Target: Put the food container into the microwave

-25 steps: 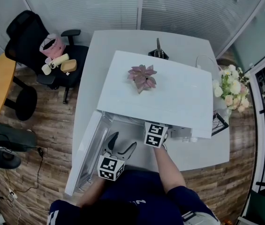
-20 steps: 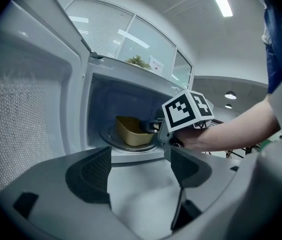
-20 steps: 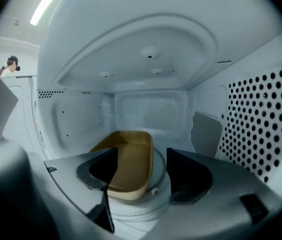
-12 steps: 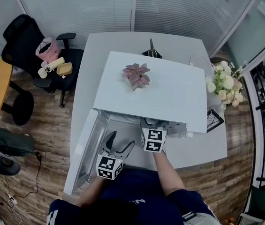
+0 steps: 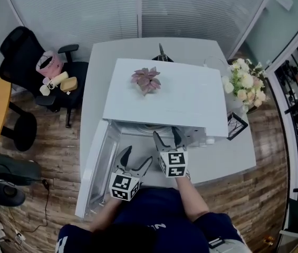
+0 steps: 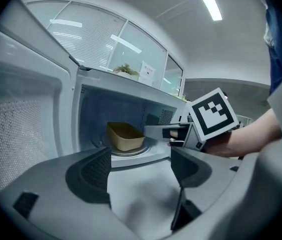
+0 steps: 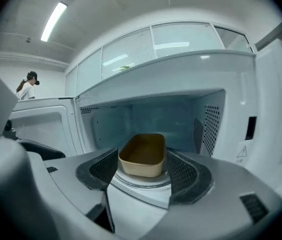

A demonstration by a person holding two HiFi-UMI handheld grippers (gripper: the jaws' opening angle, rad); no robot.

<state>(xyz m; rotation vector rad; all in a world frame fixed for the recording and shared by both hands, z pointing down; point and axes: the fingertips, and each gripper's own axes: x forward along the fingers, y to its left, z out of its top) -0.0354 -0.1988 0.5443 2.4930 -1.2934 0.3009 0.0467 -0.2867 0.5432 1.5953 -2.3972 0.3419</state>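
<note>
A tan food container [image 7: 143, 155] sits on the turntable inside the white microwave [image 5: 191, 104], also seen as the container [image 6: 125, 136] in the left gripper view. My right gripper [image 5: 166, 136] is open just outside the cavity mouth, its jaws apart on either side of my line of sight to the container, holding nothing [image 7: 141, 173]. My left gripper [image 5: 137, 159] is open and empty beside the open door [image 5: 100, 165], lower and to the left. The right gripper's marker cube [image 6: 210, 116] shows in the left gripper view.
A pink potted plant [image 5: 145, 79] stands on top of the microwave. A vase of flowers [image 5: 242, 86] is at the table's right edge. A black office chair [image 5: 32, 51] with items on it stands at the left. A person [image 7: 28, 86] stands far off.
My right gripper has drawn back out of the microwave cavity toward me, its open jaws now in view. The left gripper has hardly moved.
</note>
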